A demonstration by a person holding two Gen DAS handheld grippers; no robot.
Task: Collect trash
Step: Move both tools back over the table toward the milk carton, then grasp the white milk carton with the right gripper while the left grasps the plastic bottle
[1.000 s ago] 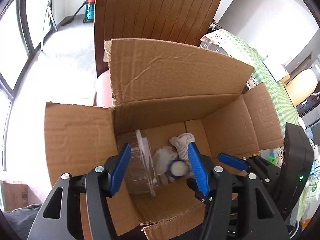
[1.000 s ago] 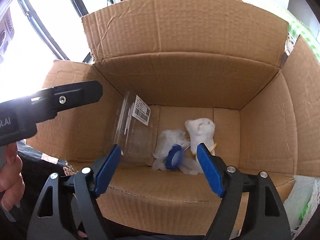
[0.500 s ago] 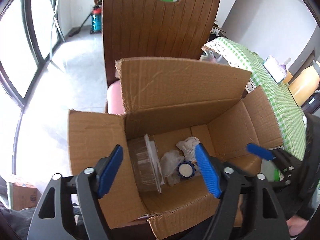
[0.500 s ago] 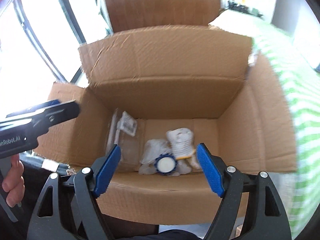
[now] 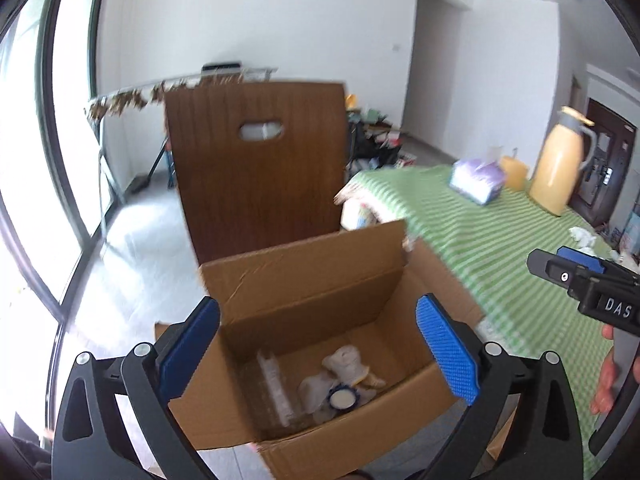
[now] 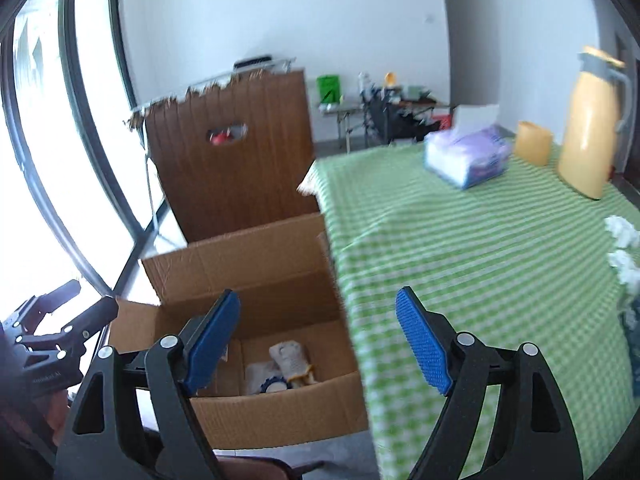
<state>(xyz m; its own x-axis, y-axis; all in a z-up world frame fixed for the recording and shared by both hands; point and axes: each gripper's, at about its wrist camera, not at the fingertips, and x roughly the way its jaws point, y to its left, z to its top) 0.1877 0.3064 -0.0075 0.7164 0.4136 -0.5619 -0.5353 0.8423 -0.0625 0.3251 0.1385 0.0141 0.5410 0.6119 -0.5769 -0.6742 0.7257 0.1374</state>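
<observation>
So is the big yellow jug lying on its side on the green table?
No, the yellow jug stands upright on the green checked tablecloth, beside the tissue box.

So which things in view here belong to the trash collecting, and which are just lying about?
Job:
cardboard box
clear plastic container, white glove and blue-rimmed lid inside it
crumpled tissues on the table
left gripper, open
right gripper, open

Lying about:
tissue pack
yellow jug
yellow cup
wooden chair

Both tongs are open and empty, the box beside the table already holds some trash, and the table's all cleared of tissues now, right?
Not quite: crumpled tissues remain on the green checked table, at the right edge of the right wrist view. The rest holds: left tongs and right tongs open and empty, trash in the cardboard box.
</observation>
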